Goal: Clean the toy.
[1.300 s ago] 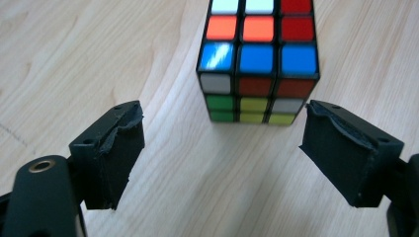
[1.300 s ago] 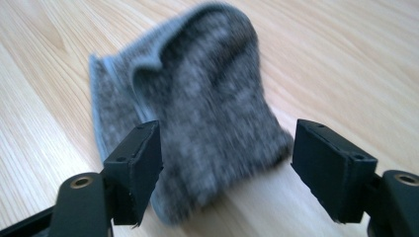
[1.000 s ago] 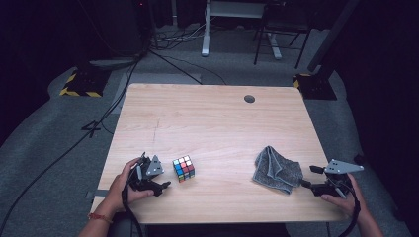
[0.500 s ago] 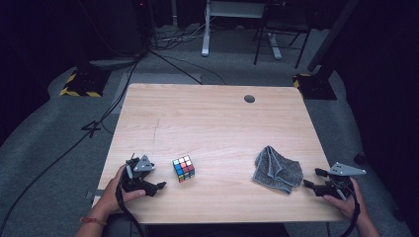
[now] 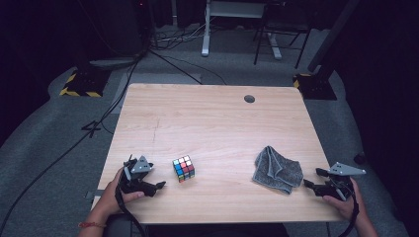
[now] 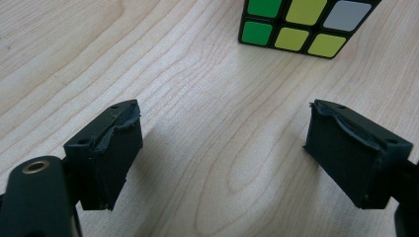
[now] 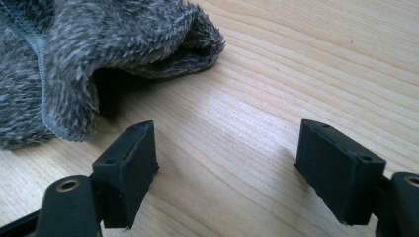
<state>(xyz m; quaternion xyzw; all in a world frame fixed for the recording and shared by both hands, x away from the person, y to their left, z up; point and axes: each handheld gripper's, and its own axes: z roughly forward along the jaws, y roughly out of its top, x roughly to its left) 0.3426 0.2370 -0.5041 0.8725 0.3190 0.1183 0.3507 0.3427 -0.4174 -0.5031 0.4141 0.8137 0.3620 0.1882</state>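
Left gripper [image 5: 159,186]: low over the near left corner of the wooden table [image 5: 212,123], held in the person's left hand [image 5: 116,190], jaws pointing right toward the cube. In the left gripper view the left gripper [image 6: 225,148] has its jaws spread wide with bare wood grain between them; nothing held. Pad rubber on both jaws looks worn and frayed at the tips.

Rubik's cube [image 5: 184,169]: sits flat on the table just right of the left gripper, apart from it. High view shows a mixed top face with white, red, blue and other coloured tiles. In the left gripper view the Rubik's cube [image 6: 306,22] lies ahead of the jaws and a little to the right of centre, near face showing green, yellow and one white tile; a clear strip of table separates it from the jaw tips.

Right gripper [image 5: 310,183]: at the near right edge of the table, held in the right hand [image 5: 343,200], grey three-cornered plate on top, jaws pointing left toward the cloth. In the right gripper view the right gripper [image 7: 225,158] is also wide open, holding nothing, only wood between the jaws.

Grey cloth [image 5: 276,170]: crumpled heap on the table just left of the right gripper. In the right gripper view the grey cloth [image 7: 89,59] is fleecy with a stitched hem, bunched ahead of the left-hand jaw, near it; contact cannot be told.

Containers: none on the table. Round dark grommet [image 5: 249,98] near the far edge
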